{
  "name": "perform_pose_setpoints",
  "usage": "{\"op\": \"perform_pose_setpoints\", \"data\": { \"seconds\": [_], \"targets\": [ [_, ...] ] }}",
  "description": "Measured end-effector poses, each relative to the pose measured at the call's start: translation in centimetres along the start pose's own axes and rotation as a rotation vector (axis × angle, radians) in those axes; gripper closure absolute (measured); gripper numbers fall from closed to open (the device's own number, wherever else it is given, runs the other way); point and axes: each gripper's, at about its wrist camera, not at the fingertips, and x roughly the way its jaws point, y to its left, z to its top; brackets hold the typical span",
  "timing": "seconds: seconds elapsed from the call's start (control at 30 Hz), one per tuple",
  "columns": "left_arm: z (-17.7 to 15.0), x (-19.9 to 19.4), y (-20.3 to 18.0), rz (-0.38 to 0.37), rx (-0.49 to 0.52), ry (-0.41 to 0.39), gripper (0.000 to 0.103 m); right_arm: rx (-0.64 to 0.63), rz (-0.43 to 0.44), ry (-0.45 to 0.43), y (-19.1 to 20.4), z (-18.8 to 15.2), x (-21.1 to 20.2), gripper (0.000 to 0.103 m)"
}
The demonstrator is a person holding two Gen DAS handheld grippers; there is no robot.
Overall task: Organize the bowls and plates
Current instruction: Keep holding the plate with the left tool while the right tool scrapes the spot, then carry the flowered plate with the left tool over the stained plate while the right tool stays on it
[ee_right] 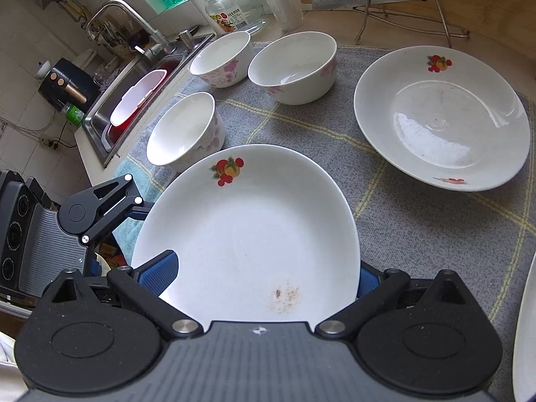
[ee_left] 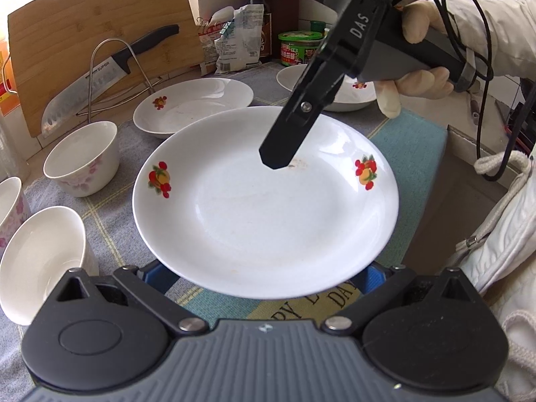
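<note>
A white plate with fruit prints (ee_left: 264, 207) hangs above the cloth, held from two sides. My left gripper (ee_left: 264, 281) is shut on its near rim. My right gripper (ee_left: 276, 162) is shut on its far rim; in the right wrist view the plate (ee_right: 248, 234) fills the space between the blue fingers (ee_right: 157, 273). A second fruit-print plate (ee_left: 194, 104) (ee_right: 442, 117) lies on the cloth. A third plate (ee_left: 348, 93) lies behind the right gripper. Three floral bowls (ee_right: 187, 130) (ee_right: 224, 57) (ee_right: 294, 67) stand at the left.
A grey checked cloth (ee_right: 418, 234) covers the counter. A cutting board (ee_left: 93, 33), a knife (ee_left: 100, 77) on a wire rack, a sauce bottle (ee_left: 256, 0), a green jar (ee_left: 299, 48) and packets stand at the back. A sink (ee_right: 134, 100) lies past the bowls.
</note>
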Motion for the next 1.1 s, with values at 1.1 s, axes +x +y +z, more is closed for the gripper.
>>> {"op": "perform_pose_setpoints", "data": {
  "seconds": [1.1],
  "targets": [
    [11.2, 9.0, -7.3, -0.116, 0.120, -0.025, 0.001, 0.105, -0.121, -0.139, -10.8, -4.8, -11.2, 0.000]
  ]
}}
